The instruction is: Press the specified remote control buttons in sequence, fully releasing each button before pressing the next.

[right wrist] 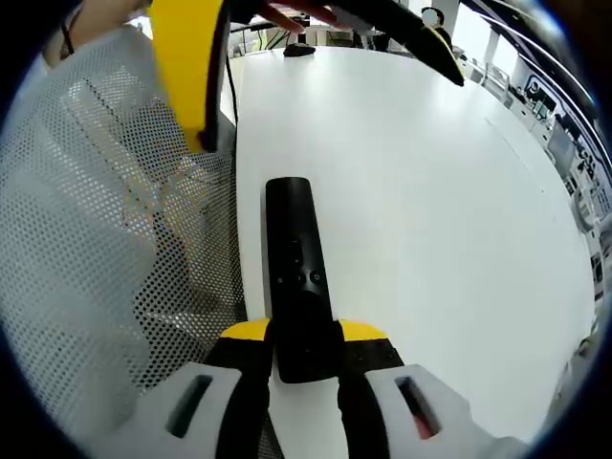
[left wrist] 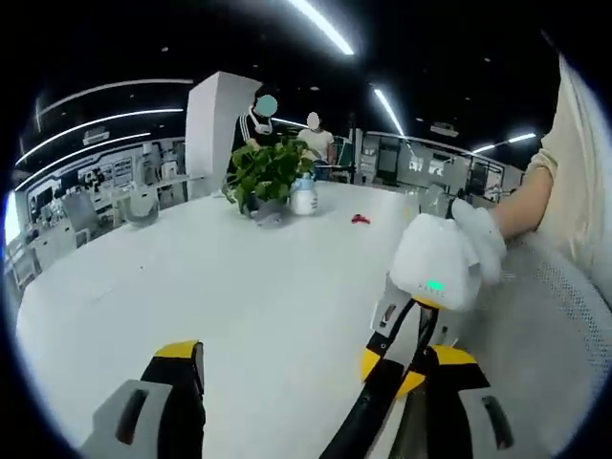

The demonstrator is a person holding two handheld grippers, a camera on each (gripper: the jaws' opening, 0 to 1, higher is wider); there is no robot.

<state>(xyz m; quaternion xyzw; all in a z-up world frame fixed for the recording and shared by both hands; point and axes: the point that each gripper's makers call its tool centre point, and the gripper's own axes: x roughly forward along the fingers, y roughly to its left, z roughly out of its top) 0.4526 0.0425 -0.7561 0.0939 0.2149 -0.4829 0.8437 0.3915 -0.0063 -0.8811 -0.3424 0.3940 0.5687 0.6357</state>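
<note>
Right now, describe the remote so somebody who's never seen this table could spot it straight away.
Find the big white table; at its near edge, beside a white mesh chair back, the right gripper clamps one end of the remote. It is a slim black bar with a few small round buttons, the dark thing lying on that bare stretch.

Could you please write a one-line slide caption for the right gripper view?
Right gripper shut on a slim black remote control, held over the white table beside a white mesh chair back.
</note>
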